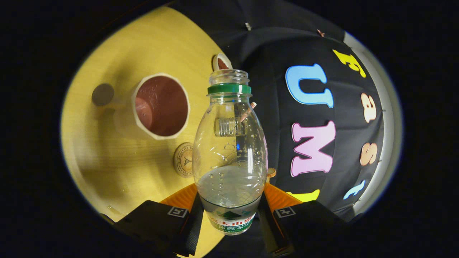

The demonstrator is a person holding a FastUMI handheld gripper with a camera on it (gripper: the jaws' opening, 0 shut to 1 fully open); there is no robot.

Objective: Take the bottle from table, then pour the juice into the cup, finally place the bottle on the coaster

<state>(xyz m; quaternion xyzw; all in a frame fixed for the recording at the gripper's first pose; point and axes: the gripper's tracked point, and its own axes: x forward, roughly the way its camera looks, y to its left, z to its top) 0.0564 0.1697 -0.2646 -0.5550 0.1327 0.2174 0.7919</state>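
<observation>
Bottle's setting: yellow wooden table [107, 172] against black cloth wall [272, 118]. Clear uncapped bottle [229, 150], partly filled, clamped between both fingers of gripper [229, 215], held above table edge. Cup [161, 106] beyond, coaster [183, 159] beside bottle.

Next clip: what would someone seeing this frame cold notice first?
First the clear, uncapped bottle with its green neck ring, held between the gripper fingers and partly filled with clear liquid. Next, the big cup with a reddish-brown inside on the yellow table, beyond the fingers beside the bottle. A round coaster lies flat between cup and bottle.
</observation>
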